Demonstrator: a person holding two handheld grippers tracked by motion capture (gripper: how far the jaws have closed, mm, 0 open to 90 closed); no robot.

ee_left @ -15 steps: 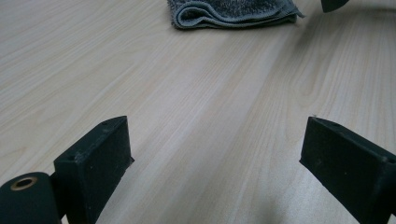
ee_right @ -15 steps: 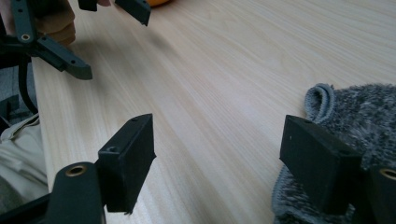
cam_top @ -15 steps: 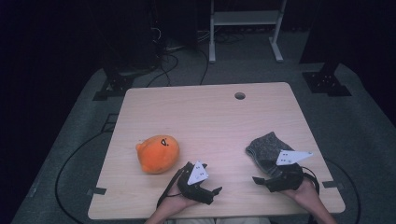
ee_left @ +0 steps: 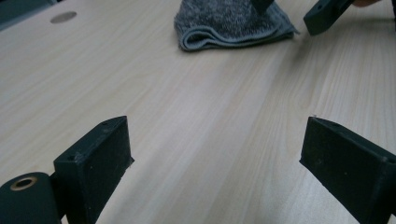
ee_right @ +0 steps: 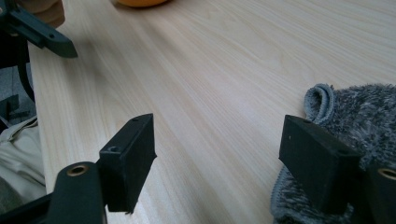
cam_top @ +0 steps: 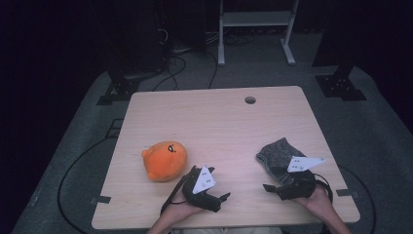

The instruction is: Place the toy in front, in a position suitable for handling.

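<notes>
Plush [cam_top: 164, 160]: orange, on the table [cam_top: 214, 122], just beyond and left of the left gripper's fingers, not touching them; its lower edge shows at the top of the right gripper view [ee_right: 140, 2].
Left gripper [cam_top: 220, 199]: low over the near edge of the table, fingers [ee_left: 100, 161] pointing right toward the cloth. Jaws spread wide, bare wood between them, nothing held.
Gap between grippers: bare tabletop; the two sets of fingers point at each other, well apart.
Cloth [cam_top: 277, 157]: grey, folded, lying flat just beyond the right gripper's fingers. In the right gripper view [ee_right: 355, 121] its near edge lies under and beside the right-hand finger [ee_right: 317, 161]; whether the pad touches it I cannot tell. In the left gripper view [ee_left: 229, 23] it lies far ahead of the fingers.
Right gripper [cam_top: 271, 188]: at the near right of the table, pointing left. Jaws wide apart, nothing clamped between them.
Change from half a second ago: plush and cloth lie where they did; both grippers keep the same places, no shift that I can make out.
</notes>
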